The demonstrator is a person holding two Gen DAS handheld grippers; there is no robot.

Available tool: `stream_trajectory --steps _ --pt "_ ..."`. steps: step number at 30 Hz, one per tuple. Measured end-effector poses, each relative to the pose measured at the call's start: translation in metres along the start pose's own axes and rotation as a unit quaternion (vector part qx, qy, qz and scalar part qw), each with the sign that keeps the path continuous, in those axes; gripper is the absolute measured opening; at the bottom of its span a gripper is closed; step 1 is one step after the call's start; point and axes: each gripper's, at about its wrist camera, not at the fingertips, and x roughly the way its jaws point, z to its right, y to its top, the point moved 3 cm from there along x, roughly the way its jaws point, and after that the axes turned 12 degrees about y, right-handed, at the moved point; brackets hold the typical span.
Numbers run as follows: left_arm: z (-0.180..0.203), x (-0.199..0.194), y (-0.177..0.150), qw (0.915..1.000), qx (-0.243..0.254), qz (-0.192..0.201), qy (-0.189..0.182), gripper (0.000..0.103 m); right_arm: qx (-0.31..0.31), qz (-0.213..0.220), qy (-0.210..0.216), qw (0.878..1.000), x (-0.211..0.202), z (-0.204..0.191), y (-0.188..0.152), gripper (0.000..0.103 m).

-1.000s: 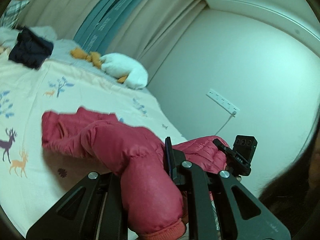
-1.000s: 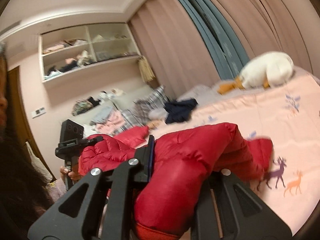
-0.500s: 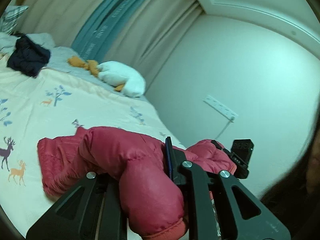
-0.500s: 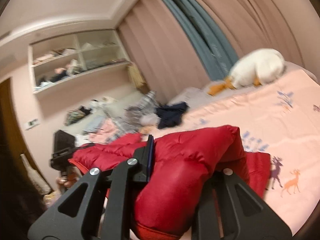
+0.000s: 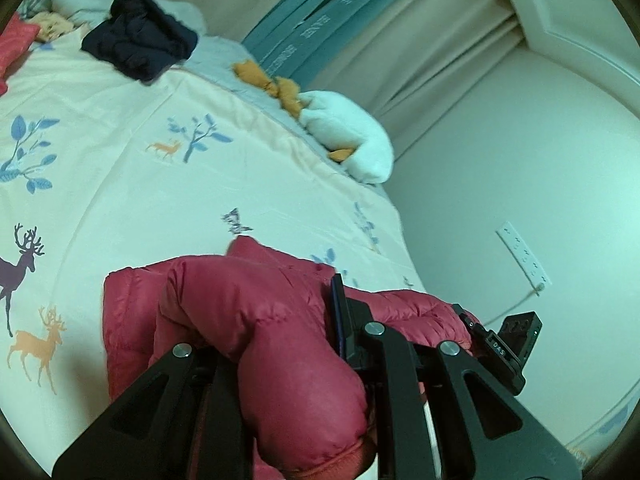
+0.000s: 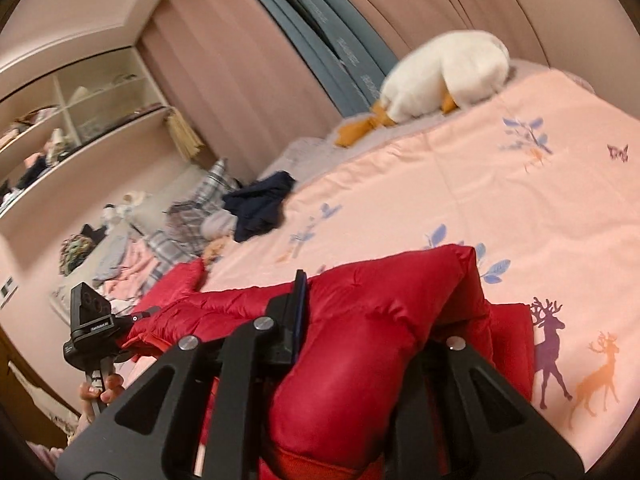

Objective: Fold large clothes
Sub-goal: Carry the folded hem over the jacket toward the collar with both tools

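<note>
A red puffer jacket (image 5: 248, 304) lies bunched at the near edge of the printed bedcover (image 5: 120, 184). My left gripper (image 5: 272, 340) is shut on a thick fold of it, and the padding bulges out between the jaws. In the right wrist view the same jacket (image 6: 384, 312) stretches from my right gripper (image 6: 372, 344), also shut on a padded fold, across to the left gripper (image 6: 92, 328), held by a hand (image 6: 100, 392). The right gripper (image 5: 508, 344) shows at the jacket's far end in the left wrist view.
A dark navy garment (image 5: 140, 44) and a white plush goose (image 5: 348, 140) lie at the far side of the bed. Loose clothes (image 6: 120, 248) are piled by the pillows under wall shelves (image 6: 60, 120). A socket strip (image 5: 522, 254) is on the wall.
Both grippers have sunk toward the bed and moved forward with the jacket still clamped. Both views have rolled, and the jacket's hanging part now rests lower on the bedcover.
</note>
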Motion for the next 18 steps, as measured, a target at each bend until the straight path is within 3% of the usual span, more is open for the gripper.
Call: stream_trajectory --steps 9,18 --pt "-0.035 0.071 0.015 0.9960 -0.044 -0.052 0.058 0.015 0.059 -0.049 -0.052 0.996 0.058 0.053 0.000 0.016" --pt "-0.064 0.122 0.010 0.9864 -0.074 -0.097 0.111 0.019 0.121 -0.115 -0.099 0.981 0.101 0.098 -0.020 0.017"
